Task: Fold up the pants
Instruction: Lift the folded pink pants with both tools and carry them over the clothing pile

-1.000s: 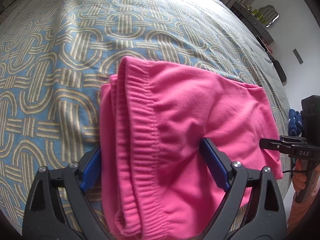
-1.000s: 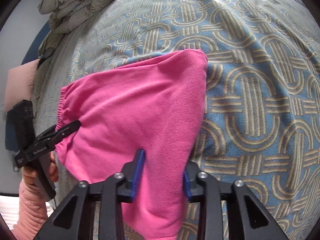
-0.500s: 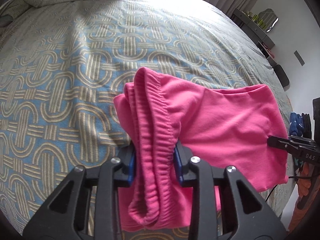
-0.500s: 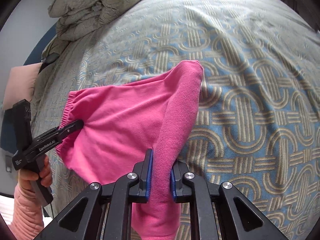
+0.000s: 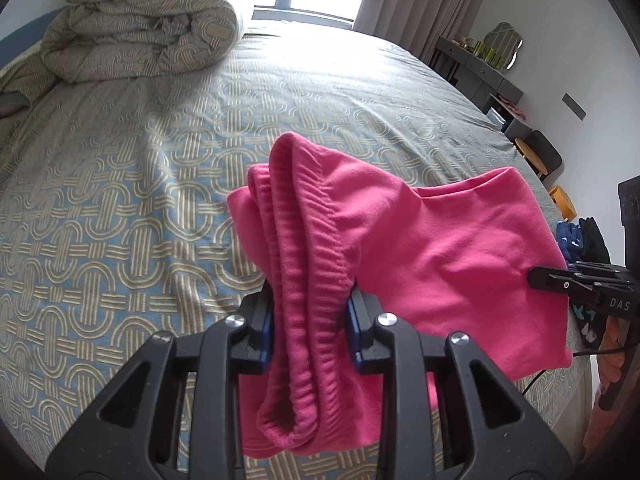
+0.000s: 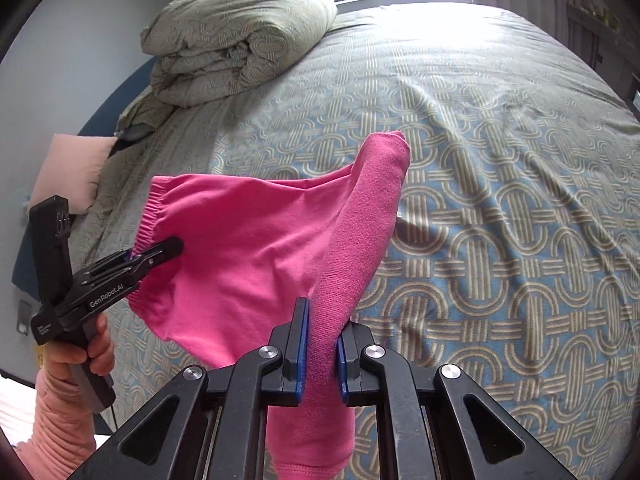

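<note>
The pink pants (image 5: 440,248) are folded into a short bundle and held up above the bed between both grippers. My left gripper (image 5: 310,320) is shut on the ribbed waistband end (image 5: 304,264). My right gripper (image 6: 322,340) is shut on the opposite folded edge of the pants (image 6: 248,248). In the right wrist view the left gripper (image 6: 176,246) shows at the left, clamped on the waistband. In the left wrist view the right gripper (image 5: 534,278) shows at the right edge, clamped on the cloth.
The bed (image 5: 120,220) with a blue and beige patterned cover spreads below. A rolled duvet (image 5: 148,28) lies at its far end by the window. A pink pillow (image 6: 68,168) is at the left. A dresser (image 5: 480,68) and chair stand by the right wall.
Both grippers closed on the pants and lifted them off the bed. The cloth now hangs between them, and more of the room is in view.
</note>
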{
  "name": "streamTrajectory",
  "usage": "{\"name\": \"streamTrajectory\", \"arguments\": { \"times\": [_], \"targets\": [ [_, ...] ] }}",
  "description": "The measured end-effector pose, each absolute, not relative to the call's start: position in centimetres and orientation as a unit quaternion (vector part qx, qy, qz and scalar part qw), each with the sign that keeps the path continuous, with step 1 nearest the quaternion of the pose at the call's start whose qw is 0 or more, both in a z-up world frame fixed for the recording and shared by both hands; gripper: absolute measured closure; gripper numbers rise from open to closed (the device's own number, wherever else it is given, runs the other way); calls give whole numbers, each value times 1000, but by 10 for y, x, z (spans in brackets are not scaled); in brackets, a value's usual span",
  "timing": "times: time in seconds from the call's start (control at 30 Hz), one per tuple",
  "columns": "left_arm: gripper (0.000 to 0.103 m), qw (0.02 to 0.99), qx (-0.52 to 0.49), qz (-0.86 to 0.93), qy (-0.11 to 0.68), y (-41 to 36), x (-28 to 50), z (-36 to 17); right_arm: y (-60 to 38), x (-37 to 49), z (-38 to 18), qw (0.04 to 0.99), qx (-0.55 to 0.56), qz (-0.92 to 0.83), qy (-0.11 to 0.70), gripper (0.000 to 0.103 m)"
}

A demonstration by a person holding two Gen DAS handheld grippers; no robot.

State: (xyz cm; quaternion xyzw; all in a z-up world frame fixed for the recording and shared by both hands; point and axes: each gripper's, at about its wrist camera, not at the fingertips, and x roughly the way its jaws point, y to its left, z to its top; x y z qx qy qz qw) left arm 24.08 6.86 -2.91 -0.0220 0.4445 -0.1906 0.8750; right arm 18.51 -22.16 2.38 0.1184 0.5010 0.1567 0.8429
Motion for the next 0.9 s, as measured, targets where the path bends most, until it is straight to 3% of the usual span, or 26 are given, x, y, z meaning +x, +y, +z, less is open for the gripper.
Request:
{"name": "streamTrajectory", "arguments": {
  "times": [0.57, 0.9],
  "targets": [
    [72, 883, 22, -279, 376, -10, 175, 39, -289, 78, 89, 884, 149, 94, 432, 93],
    [72, 845, 74, -368, 381, -117, 146, 50, -369, -13, 94, 901, 202, 26, 383, 93]
  ]
}}
